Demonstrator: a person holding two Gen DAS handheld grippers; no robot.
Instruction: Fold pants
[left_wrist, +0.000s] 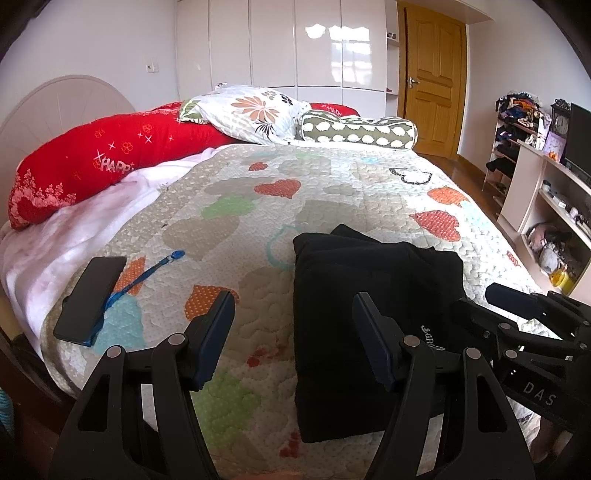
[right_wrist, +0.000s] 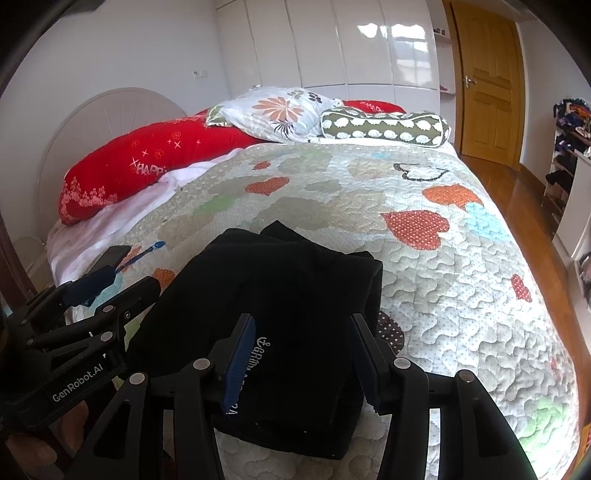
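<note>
One pair of black pants (right_wrist: 280, 314) lies folded on my bed's quilt (right_wrist: 461, 280). Above them my right tongs (right_wrist: 303, 354) stand apart, empty; my left tongs (left_wrist: 291, 332) gape beside them, near a phone (left_wrist: 92, 299).

Folded black pants (right_wrist: 273, 306) lie on the heart-patterned quilt (right_wrist: 443, 280). The right hand-held gripper (right_wrist: 301, 365) hovers open above them, the left hand-held gripper (right_wrist: 110, 280) alongside.

"HAPP" in shiny letters on the red pillow (left_wrist: 92, 162); "GenRobot.AI" on the left hand-held gripper (right_wrist: 79, 384); "DAS" on the right hand-held gripper (left_wrist: 539, 393); white letters on the black pants (right_wrist: 280, 295), too folded to read
</note>
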